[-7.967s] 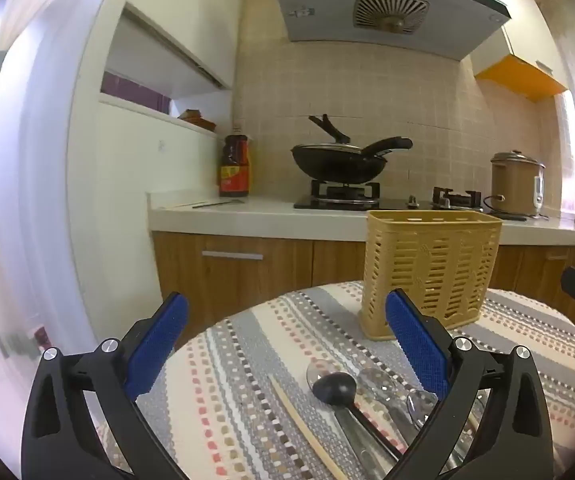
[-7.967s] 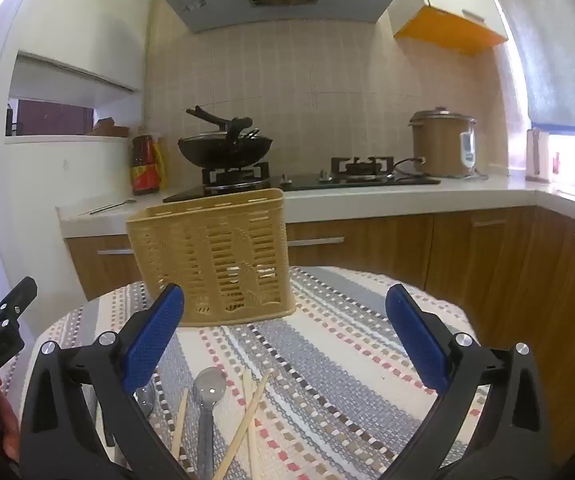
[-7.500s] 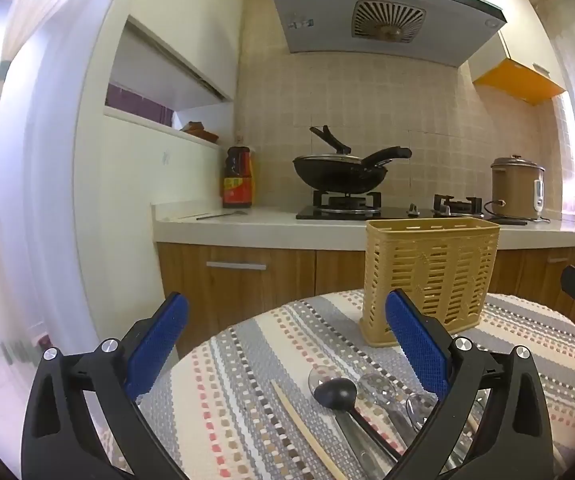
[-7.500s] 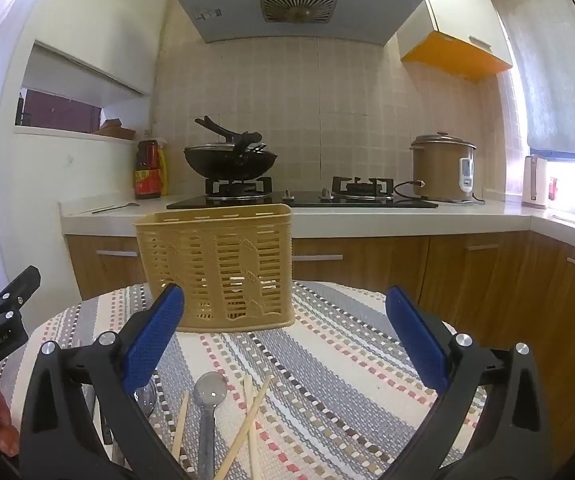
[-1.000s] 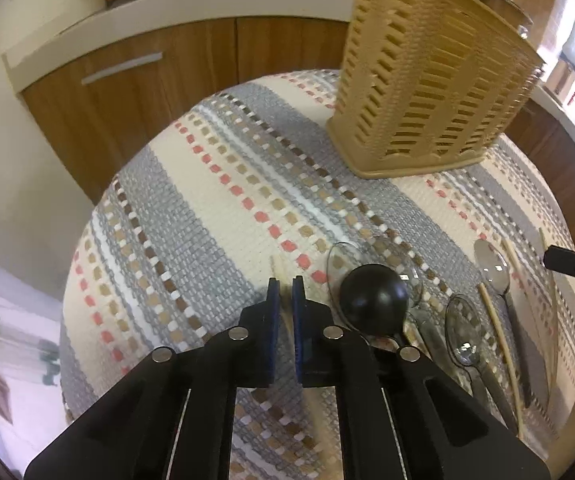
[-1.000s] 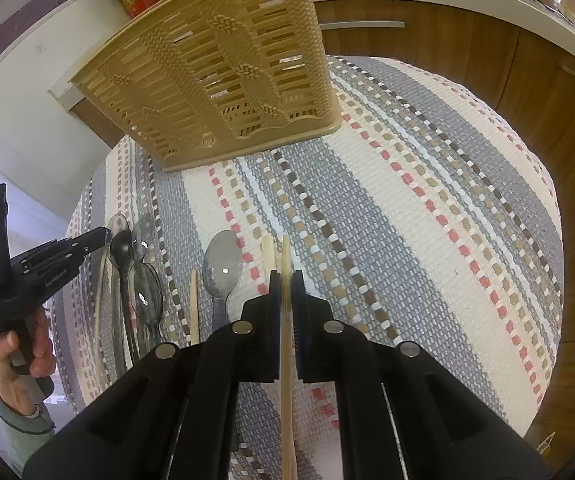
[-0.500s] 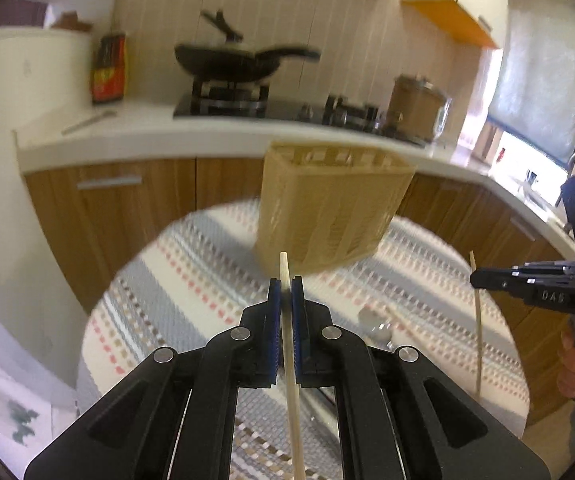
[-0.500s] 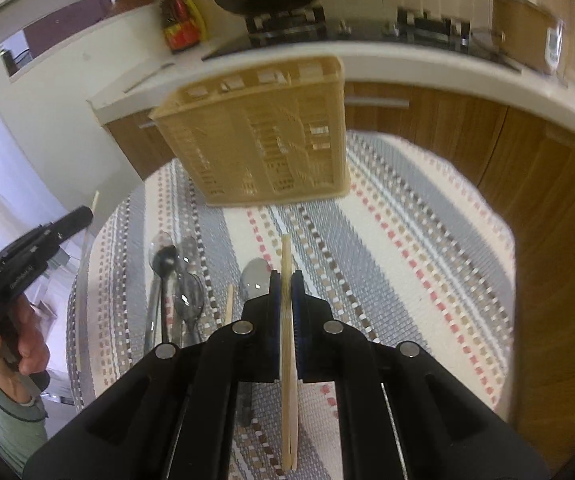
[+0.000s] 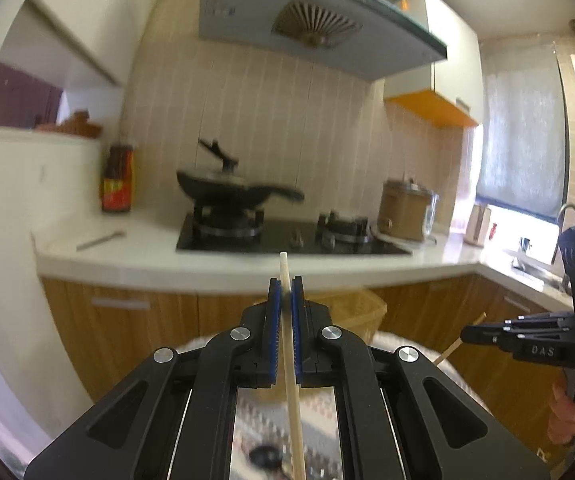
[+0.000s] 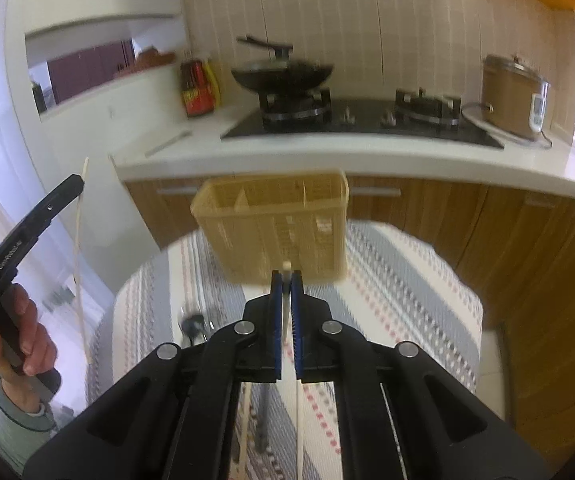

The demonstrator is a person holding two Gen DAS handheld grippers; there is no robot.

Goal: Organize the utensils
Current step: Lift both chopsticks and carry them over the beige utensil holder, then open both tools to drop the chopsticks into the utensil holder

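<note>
2 black grippers are each clamped on 1 pale wooden chopstick: the left gripper (image 9: 286,294) pinches its chopstick (image 9: 292,380) near the top, the right gripper (image 10: 286,286) likewise holds its own chopstick (image 10: 286,312), both lifted above the striped tablecloth (image 10: 387,300). Judging by this, the carry step is in hand; next each stick needs tipping upright over the tan slatted plastic utensil basket (image 10: 275,228) on the table and lowering into 1 compartment.

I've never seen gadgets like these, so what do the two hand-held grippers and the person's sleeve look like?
Each gripper is black plastic with two arms, silver bolts and blue ribbed pads. The left gripper shows white lettering on its side in the right view. The right gripper shows "DAS" lettering and a green light on its handle in the left view. The sleeve is pale green.
</note>
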